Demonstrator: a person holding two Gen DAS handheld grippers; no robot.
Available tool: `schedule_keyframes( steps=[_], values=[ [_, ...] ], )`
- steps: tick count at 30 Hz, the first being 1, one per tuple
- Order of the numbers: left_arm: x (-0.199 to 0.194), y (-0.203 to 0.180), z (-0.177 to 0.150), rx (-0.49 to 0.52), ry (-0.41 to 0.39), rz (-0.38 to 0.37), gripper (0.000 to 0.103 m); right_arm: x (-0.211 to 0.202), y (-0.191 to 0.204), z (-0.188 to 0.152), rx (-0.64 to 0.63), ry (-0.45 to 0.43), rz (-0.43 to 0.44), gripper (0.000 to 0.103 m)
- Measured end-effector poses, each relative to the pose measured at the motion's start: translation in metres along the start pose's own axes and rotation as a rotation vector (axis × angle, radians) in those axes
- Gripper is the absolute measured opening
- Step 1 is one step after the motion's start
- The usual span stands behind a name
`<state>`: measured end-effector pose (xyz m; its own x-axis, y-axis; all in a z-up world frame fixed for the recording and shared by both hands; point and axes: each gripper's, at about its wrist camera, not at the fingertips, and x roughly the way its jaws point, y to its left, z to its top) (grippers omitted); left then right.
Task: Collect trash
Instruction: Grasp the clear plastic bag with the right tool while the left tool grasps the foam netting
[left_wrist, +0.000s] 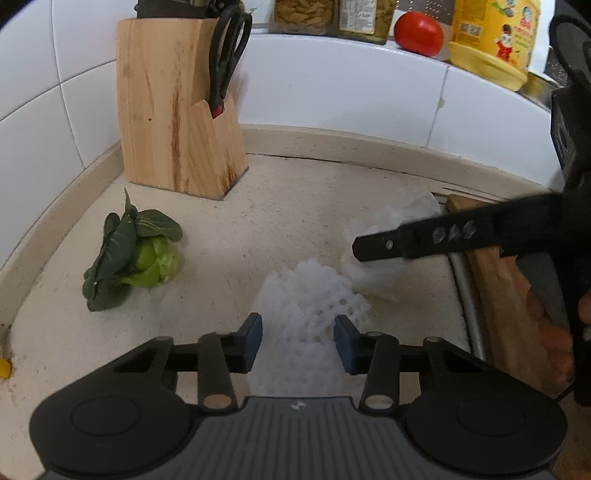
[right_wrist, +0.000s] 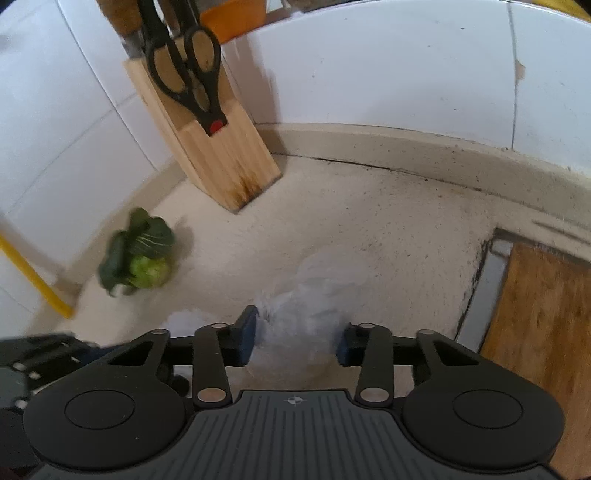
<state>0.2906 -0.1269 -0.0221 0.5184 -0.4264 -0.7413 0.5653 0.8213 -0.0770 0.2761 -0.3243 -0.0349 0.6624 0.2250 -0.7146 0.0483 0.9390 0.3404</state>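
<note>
A white foam fruit net (left_wrist: 306, 295) lies on the beige counter (left_wrist: 277, 206). My left gripper (left_wrist: 297, 338) is open, its blue pads on either side of the net's near end, not closed on it. A crumpled clear plastic wrapper (left_wrist: 391, 221) lies just right of the net. In the right wrist view the wrapper (right_wrist: 306, 295) sits between the open pads of my right gripper (right_wrist: 297, 338). The right gripper's finger (left_wrist: 399, 245) shows in the left wrist view, over the wrapper. A green leafy vegetable (left_wrist: 136, 254) lies to the left; it also shows in the right wrist view (right_wrist: 140, 258).
A wooden knife block (left_wrist: 177, 110) with black scissors (left_wrist: 227, 55) stands in the back left corner. A wooden board (right_wrist: 539, 332) and a metal strip (right_wrist: 487, 280) lie at the right. A tomato (left_wrist: 419, 33), jars and a yellow tub (left_wrist: 495, 40) sit on the ledge behind.
</note>
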Motion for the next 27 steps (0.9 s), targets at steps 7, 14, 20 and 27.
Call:
schedule_keyframes(
  steps=[7, 14, 20, 27],
  values=[
    [-0.033, 0.010, -0.008, -0.038, -0.008, -0.028, 0.034, -0.033, 0.006, -0.008, 0.059, -0.010, 0.112, 0.046],
    [-0.032, 0.005, -0.021, 0.011, 0.015, 0.028, 0.053, -0.026, 0.018, -0.024, -0.029, 0.034, 0.038, 0.066],
    [-0.020, -0.008, -0.015, 0.083, -0.010, 0.049, 0.069, -0.024, 0.021, -0.024, -0.063, 0.021, 0.019, 0.087],
    [0.003, -0.014, -0.015, 0.097, 0.045, 0.060, 0.069, -0.011, 0.013, -0.027, -0.037, 0.041, 0.013, 0.090]
  ],
)
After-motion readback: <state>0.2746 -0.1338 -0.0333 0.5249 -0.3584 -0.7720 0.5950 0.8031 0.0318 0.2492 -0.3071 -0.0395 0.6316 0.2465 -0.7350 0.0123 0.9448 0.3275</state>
